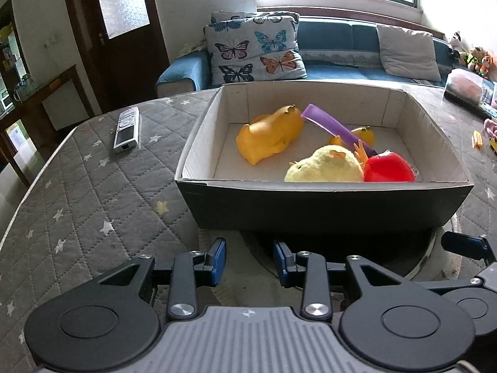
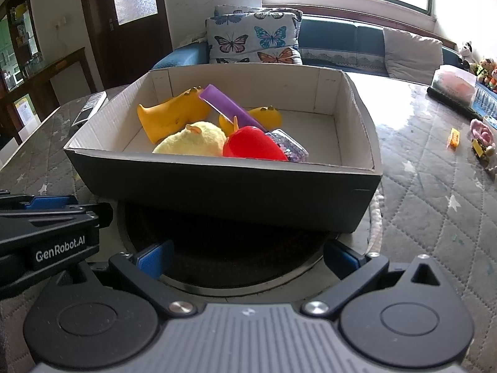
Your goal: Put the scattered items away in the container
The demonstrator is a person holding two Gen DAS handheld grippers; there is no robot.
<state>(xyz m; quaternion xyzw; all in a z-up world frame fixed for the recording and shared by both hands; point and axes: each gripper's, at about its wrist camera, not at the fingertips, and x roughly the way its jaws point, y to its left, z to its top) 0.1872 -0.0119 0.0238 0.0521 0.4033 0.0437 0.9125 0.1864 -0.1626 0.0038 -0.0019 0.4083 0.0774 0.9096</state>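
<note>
A dark cardboard box (image 1: 323,205) (image 2: 217,186) with a white inside stands on the quilted table. In it lie an orange rubber toy (image 1: 270,133) (image 2: 167,118), a purple stick (image 1: 332,124) (image 2: 230,105), a fluffy yellow chick (image 1: 323,164) (image 2: 192,143), a red ball (image 1: 388,168) (image 2: 251,146), a smaller orange toy (image 2: 267,115) and a glittery piece (image 2: 289,149). My left gripper (image 1: 250,261) hovers in front of the box, open and holding nothing. My right gripper (image 2: 248,255) stands wide open before the box, also holding nothing. The left gripper (image 2: 46,214) shows at the right wrist view's left edge.
A remote control (image 1: 127,127) lies left of the box. Small toys (image 2: 478,140) and a yellow piece (image 2: 454,136) lie on the table at the right, with a clear plastic case (image 2: 453,84) behind. A blue sofa with butterfly cushions (image 1: 257,52) stands beyond the table.
</note>
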